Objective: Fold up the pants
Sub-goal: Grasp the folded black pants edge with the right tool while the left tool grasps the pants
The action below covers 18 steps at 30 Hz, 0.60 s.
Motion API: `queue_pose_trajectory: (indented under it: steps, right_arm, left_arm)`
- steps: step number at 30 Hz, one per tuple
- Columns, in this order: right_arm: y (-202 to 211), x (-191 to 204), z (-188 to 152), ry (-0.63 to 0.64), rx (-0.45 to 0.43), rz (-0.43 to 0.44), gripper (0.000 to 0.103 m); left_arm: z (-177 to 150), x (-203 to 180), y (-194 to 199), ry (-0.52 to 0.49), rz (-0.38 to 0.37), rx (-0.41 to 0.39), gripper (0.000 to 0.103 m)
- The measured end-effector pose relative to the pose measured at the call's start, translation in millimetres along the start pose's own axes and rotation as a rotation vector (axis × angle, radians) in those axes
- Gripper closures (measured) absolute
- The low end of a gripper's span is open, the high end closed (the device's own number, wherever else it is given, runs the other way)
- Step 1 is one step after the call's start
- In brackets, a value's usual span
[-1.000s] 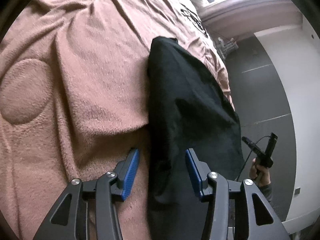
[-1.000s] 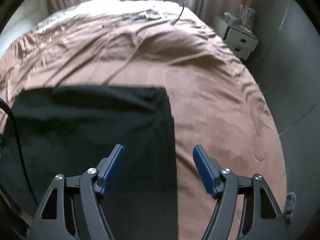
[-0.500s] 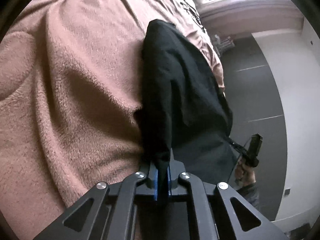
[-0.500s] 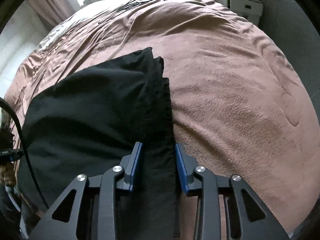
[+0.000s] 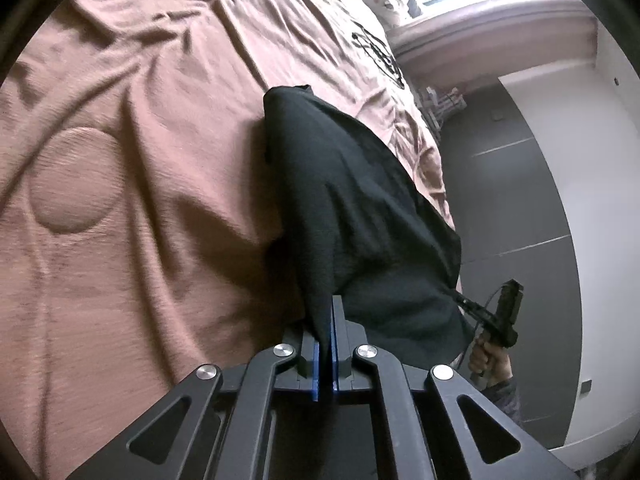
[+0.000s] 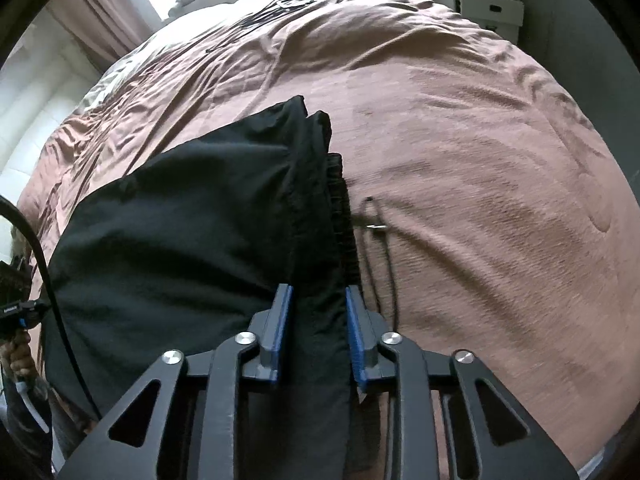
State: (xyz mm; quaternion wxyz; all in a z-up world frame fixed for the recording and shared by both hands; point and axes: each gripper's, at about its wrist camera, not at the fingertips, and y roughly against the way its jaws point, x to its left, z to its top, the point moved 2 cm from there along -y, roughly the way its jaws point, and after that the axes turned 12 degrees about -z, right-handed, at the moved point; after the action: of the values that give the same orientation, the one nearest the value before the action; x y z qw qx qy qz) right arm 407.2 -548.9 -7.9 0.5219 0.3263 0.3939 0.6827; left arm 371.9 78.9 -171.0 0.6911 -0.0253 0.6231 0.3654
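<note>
1 pair of black fabric pants (image 5: 360,208) lies on 1 bed covered by a brownish-pink plush bedspread (image 5: 132,208), bunched into folds with its near edge lifted toward both tools. In the left wrist view, the left gripper (image 5: 327,344) is clenched on a ridge of that black cloth: its 2 blue pads (image 5: 316,368) meet with only the thin fold pinched between them, and the fabric rises from the bed in a tent up to the jaws. In the right wrist view, the right gripper (image 6: 318,328) has its 2 blue-padded fingers (image 6: 283,316) on either side of a thick rolled band of the same pants (image 6: 192,232); the jaws are closing, with that band between them and filling most of the gap, though whether both pads press firmly on it I cannot tell. Just beside this band, 1 thin black drawstring (image 6: 378,240) trails in a loop over the bedspread (image 6: 480,168). 1 round stitched circle (image 5: 72,184) shows in the quilting on the left. At the far right of the left view, 1 hand (image 5: 486,354) grips a black handle beside the grey floor (image 5: 516,208). 1 white drawer unit (image 6: 486,6) stands beyond the bed's far corner.
</note>
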Motion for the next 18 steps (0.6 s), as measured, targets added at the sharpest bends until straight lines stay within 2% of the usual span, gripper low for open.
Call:
queue_pose_trajectory:
  steps: [11, 18]
  right_arm:
    - [-2.0, 58.4, -10.4, 0.002, 0.015, 0.013, 0.081]
    - [-11.0, 103.2, -13.3, -0.03, 0.057, 0.011, 0.081]
  left_arm:
    - [5.9, 22.1, 54.6, 0.02, 0.043, -0.05, 0.1]
    - [5.9, 43.7, 96.7, 0.047, 0.065, -0.092, 0.1]
